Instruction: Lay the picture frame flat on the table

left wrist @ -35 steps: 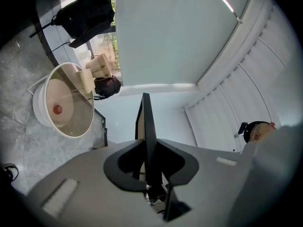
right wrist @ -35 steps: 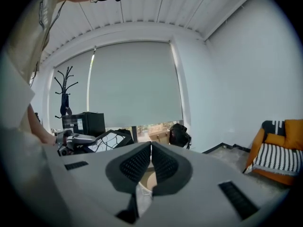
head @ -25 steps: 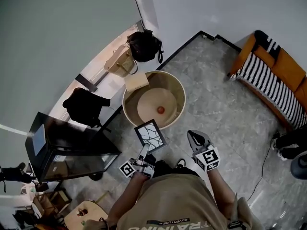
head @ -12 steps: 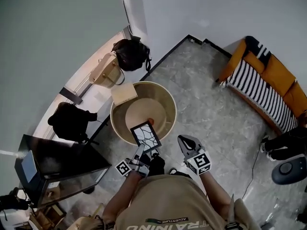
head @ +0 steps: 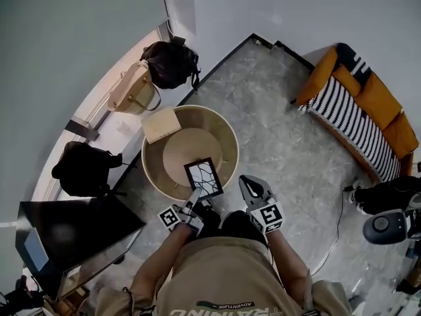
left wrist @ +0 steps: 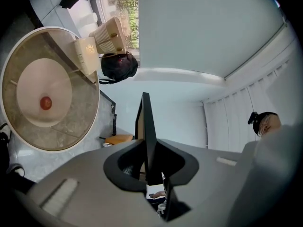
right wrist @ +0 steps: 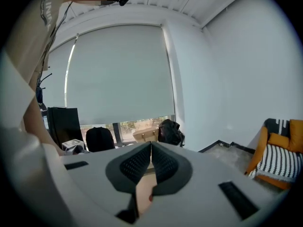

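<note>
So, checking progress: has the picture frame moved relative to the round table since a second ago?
Yes. The picture frame went from the round table's near rim to over its top.

Black backpack (head: 170, 63) sits beside beige handbag (head: 133, 89), orange sofa (head: 368, 110) well apart

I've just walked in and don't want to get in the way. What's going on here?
A person stands at a round table with a hand-held gripper in each hand. The left hand-held gripper is clamped on the edge of a black picture frame and holds it over the table's near side, not yet laid flat. The right hand-held gripper hangs beside it, jaws together and empty. A small red object sits on the table.
</note>
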A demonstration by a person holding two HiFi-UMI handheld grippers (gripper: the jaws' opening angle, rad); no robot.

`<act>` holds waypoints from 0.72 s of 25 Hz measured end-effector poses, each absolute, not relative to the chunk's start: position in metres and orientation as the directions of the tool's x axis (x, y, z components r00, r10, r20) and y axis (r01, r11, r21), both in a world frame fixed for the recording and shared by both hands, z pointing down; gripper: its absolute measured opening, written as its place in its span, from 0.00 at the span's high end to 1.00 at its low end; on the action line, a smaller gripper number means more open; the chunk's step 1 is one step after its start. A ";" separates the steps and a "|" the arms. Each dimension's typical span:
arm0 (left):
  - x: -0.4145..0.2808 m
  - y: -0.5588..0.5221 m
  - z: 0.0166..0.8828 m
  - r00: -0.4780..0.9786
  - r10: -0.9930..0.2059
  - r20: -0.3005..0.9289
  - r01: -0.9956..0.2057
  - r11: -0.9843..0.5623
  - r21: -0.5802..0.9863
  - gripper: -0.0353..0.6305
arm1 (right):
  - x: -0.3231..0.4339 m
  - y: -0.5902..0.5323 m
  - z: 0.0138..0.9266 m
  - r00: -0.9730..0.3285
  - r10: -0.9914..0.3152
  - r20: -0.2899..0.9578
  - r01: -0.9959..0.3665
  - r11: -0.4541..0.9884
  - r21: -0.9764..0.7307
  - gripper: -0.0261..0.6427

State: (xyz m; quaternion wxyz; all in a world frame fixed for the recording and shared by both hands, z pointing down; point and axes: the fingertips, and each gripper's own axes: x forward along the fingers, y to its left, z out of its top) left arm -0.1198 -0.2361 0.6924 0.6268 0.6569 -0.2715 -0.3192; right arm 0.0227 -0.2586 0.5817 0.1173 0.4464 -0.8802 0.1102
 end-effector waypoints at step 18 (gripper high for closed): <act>-0.080 -0.264 0.935 0.576 -0.812 0.088 0.032 0.130 0.991 0.85 | 0.057 -0.303 0.758 -0.464 -0.804 0.372 -0.886 0.429 -0.179 0.95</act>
